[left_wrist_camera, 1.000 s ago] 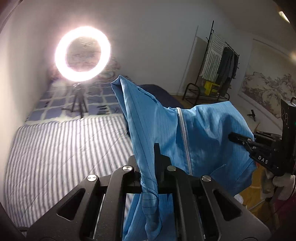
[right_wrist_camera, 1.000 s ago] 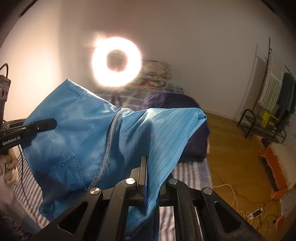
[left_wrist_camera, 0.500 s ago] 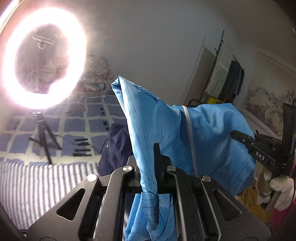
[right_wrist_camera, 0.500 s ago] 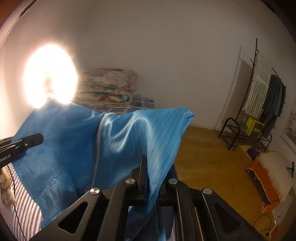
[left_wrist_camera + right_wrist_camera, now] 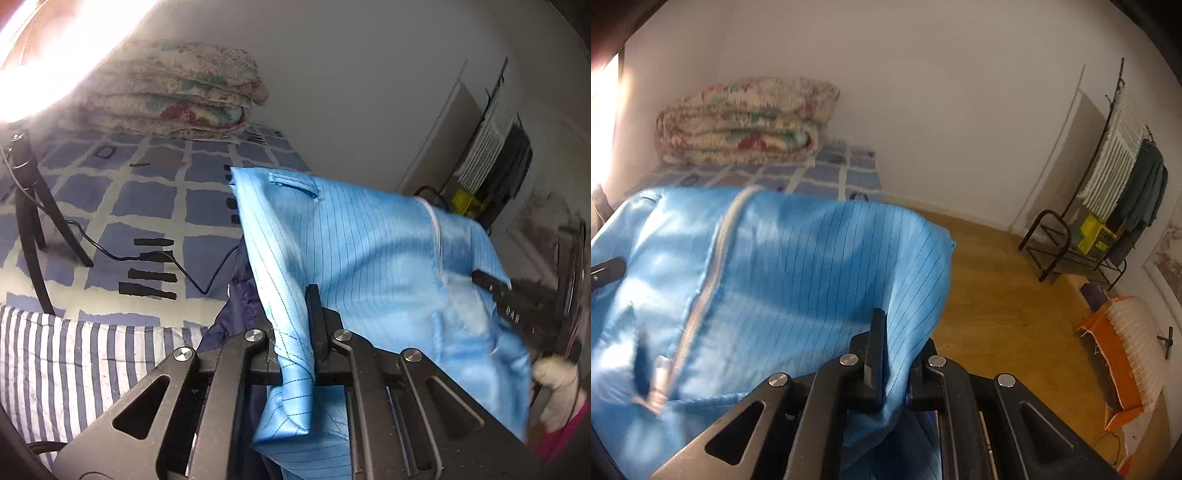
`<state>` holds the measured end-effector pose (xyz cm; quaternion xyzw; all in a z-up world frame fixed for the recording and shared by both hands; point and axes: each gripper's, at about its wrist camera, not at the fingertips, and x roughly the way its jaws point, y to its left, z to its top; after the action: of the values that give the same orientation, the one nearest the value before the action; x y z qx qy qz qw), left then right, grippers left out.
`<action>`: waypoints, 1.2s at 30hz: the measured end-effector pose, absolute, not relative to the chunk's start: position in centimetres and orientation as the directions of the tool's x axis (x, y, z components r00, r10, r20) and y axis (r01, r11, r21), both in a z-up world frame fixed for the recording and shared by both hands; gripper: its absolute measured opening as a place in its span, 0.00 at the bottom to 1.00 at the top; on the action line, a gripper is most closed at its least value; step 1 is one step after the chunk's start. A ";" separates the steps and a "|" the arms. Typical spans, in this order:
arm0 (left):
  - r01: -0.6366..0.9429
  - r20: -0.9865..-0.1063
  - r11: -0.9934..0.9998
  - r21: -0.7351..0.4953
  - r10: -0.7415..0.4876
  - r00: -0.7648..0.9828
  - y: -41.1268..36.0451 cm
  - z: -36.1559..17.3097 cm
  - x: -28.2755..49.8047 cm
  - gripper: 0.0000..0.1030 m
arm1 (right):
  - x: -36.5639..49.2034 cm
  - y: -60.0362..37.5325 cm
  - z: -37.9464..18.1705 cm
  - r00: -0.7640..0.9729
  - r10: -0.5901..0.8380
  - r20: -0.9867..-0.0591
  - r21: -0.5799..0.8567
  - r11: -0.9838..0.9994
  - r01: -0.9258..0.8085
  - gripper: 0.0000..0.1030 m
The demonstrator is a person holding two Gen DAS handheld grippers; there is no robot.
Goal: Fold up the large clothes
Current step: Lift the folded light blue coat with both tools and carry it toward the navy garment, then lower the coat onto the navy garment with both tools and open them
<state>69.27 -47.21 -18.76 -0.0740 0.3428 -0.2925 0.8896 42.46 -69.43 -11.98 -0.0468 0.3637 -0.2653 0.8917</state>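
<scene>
You hold the blue garment [image 5: 369, 258] aloft between both tools, spread above the bed [image 5: 147, 206]; the step in hand is carrying it to a laying spot. Left gripper [image 5: 295, 354] fingers are clamped on one edge, right gripper [image 5: 890, 354] fingers clamped on the opposite edge. The zipper [image 5: 713, 266] runs between them. Next, lower it flat and keep the span taut, in my judgement
</scene>
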 end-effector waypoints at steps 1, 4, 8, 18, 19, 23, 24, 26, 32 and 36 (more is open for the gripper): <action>0.470 -0.572 0.819 -0.330 -0.569 0.591 -47.4 -19.3 69.4 0.05 | 42.9 -69.8 -12.8 0.584 -0.503 -0.638 -0.276 0.857 0.436 0.05; 0.470 -0.577 0.813 -0.344 -0.577 0.578 -47.6 -19.1 69.3 0.06 | 43.4 -70.7 -14.4 0.562 -0.487 -0.668 -0.271 0.863 0.426 0.08; 0.472 -0.585 0.830 -0.298 -0.550 0.596 -47.3 -17.4 68.2 0.13 | 42.7 -72.0 -13.7 0.558 -0.482 -0.675 -0.230 0.857 0.462 0.32; 0.435 -0.542 0.850 -0.296 -0.525 0.657 -41.6 -13.7 62.9 0.18 | 36.5 -71.7 -12.6 0.450 -0.578 -0.680 -0.318 0.786 0.529 0.46; 0.439 -0.543 0.851 -0.288 -0.523 0.657 -41.3 -13.4 62.1 0.18 | 35.9 -71.6 -12.2 0.448 -0.585 -0.676 -0.316 0.780 0.540 0.48; 0.461 -0.549 0.853 -0.244 -0.513 0.660 -39.6 -11.8 58.0 0.18 | 32.5 -69.0 -10.2 0.446 -0.610 -0.656 -0.341 0.765 0.546 0.48; 0.467 -0.546 0.854 -0.229 -0.510 0.665 -38.9 -11.0 56.4 0.18 | 31.7 -68.2 -9.6 0.451 -0.614 -0.648 -0.345 0.764 0.545 0.48; 0.474 -0.538 0.854 -0.216 -0.509 0.672 -37.8 -9.5 53.8 0.18 | 30.4 -66.7 -8.2 0.472 -0.610 -0.637 -0.334 0.770 0.544 0.48; 0.499 -0.501 0.856 -0.138 -0.495 0.710 -34.2 -2.8 45.7 0.18 | 24.6 -60.0 -2.2 0.567 -0.562 -0.602 -0.280 0.814 0.509 0.52; 0.512 -0.436 0.852 -0.110 -0.505 0.745 -30.7 2.3 38.6 0.25 | 20.1 -55.2 2.3 0.625 -0.529 -0.575 -0.247 0.840 0.483 0.54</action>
<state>38.62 -30.65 2.29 0.0083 0.2310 -0.2721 0.9341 20.14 -55.17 2.27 -0.0343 0.3297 -0.2809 0.9007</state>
